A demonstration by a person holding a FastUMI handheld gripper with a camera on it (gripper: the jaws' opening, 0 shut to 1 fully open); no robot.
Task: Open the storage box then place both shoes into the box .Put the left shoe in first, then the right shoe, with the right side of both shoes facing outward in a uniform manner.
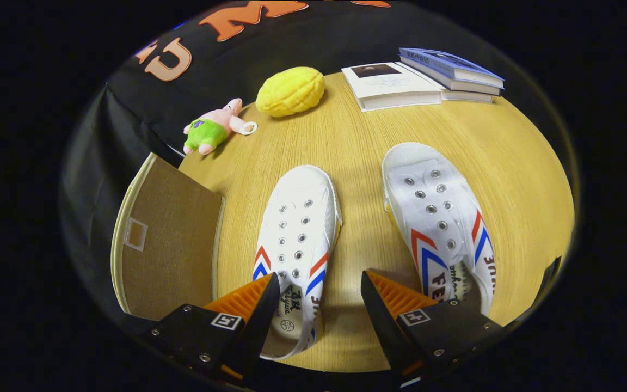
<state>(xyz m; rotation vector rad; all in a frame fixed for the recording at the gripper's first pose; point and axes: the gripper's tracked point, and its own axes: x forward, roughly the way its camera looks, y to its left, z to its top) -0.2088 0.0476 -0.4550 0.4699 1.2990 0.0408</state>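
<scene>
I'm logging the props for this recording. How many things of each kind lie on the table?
Shoes: 2, left shoe, right shoe
Books: 3
Plush toys: 2, pink, yellow
Storage box: 1
Total: 8
The gripper is open.

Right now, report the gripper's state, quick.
Gripper: open, holding nothing; its fingers hang over the heel end of the left shoe, with bare table in the gap between them.
</scene>
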